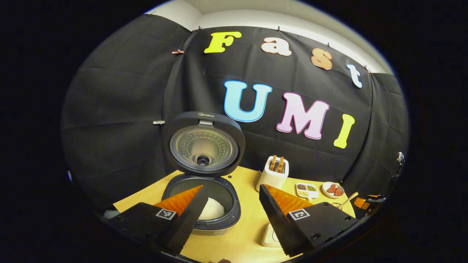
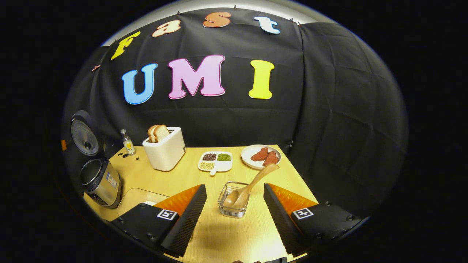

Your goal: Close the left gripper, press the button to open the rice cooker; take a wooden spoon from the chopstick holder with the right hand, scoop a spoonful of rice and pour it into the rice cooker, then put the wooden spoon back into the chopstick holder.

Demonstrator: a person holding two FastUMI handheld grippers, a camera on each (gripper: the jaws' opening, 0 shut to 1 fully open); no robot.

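The rice cooker (image 1: 219, 219) stands with its lid (image 1: 203, 146) raised upright, and white rice (image 1: 212, 209) lies in its pot. My left gripper (image 1: 232, 215) is open just in front of the cooker, its left finger overlapping the pot's rim. In the right gripper view the cooker (image 2: 100, 180) is at the table's left edge. A clear glass holder (image 2: 234, 201) holds the wooden spoon (image 2: 252, 184), bowl down, handle leaning up to the right. My right gripper (image 2: 234, 219) is open, and the holder sits just ahead of the gap between its fingers, untouched.
A white toaster (image 2: 164, 151) with bread, a small bottle (image 2: 127, 142), a divided dish (image 2: 215, 161) of grains and a plate (image 2: 260, 156) of reddish pieces stand along the back of the wooden table (image 2: 226, 233). A pale flat object (image 1: 270, 236) lies under my left gripper's right finger.
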